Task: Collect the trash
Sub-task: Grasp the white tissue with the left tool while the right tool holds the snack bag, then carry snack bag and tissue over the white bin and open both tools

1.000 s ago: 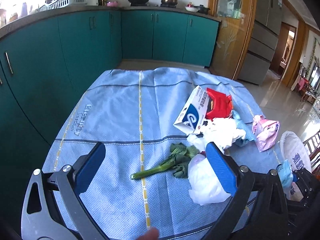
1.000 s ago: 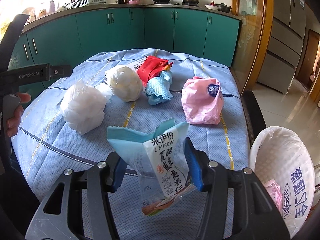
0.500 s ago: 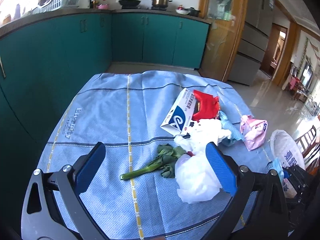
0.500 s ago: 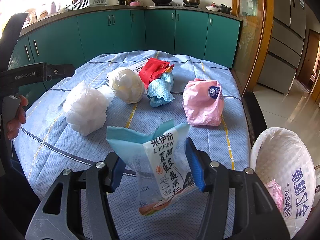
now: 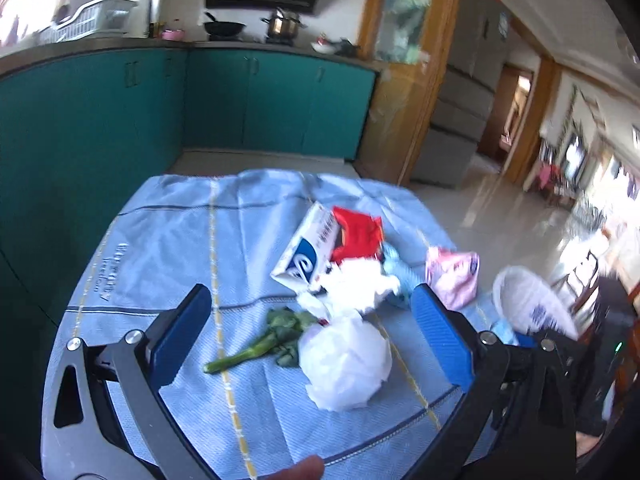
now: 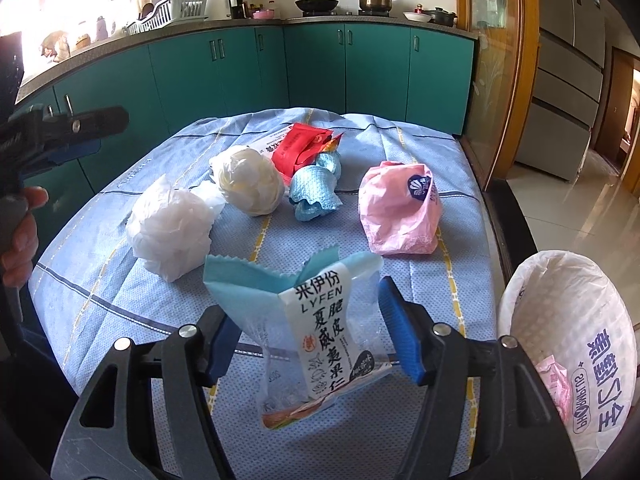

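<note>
Barely shifted, upright snack packet (image 6: 320,320) stands between right gripper (image 6: 310,334) fingers

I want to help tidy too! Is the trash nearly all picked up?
Not yet. One pink wrapper already lies in the white trash bag. The right tool holds a snack packet. The left tool is open and empty. Two white wads, blue paper, a red packet, a pink bag and a green stalk remain on the table.

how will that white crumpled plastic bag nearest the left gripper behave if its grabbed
The white bag is thin, crinkled film puffed into a ball, so it's probably very light and will likely squash flat between the fingers. It's loosely bunched, so it may unfurl and dangle when lifted, perhaps slipping from a shallow pinch.
</note>
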Motion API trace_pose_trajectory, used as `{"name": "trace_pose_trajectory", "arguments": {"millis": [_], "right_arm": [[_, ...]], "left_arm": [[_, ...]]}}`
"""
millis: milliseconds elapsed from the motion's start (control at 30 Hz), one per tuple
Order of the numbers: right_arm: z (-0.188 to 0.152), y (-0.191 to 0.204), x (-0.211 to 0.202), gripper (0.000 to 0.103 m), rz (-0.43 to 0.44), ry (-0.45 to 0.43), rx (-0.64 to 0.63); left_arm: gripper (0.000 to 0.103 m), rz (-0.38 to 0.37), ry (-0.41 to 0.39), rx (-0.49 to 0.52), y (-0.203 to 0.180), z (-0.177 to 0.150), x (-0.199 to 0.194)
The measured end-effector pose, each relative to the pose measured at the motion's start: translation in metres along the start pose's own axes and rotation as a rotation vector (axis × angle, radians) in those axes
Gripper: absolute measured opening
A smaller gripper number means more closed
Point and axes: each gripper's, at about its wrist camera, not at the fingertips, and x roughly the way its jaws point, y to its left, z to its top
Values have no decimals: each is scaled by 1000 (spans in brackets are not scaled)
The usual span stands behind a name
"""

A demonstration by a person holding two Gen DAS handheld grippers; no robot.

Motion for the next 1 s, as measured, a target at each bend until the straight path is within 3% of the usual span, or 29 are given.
{"name": "trace_pose_trajectory", "arguments": {"millis": [233,300,500,567,633,867,1000], "right_arm": [[0,-7,2,75,-23,11,19],[-1,-7,6,77,-32,25,16],[-3,-11,13,77,-46,54,40],[-4,-12,14,77,-46,56,42],[-4,-11,14,77,-45,56,40],[-7,-5,22,75,-28,86,26],[-7,-2,22,50,-3,84,11]], "left_arm": [[100,68,145,161,-35,-23,35],[100,109,178,185,-39,-30,44],[97,135,223,221,-42,-40,56],[72,134,230,241,-44,-42,59],[57,129,235,253,-47,-43,61],[38,112,213,259,-50,-42,55],[36,99,188,241,-48,-38,49]]}}
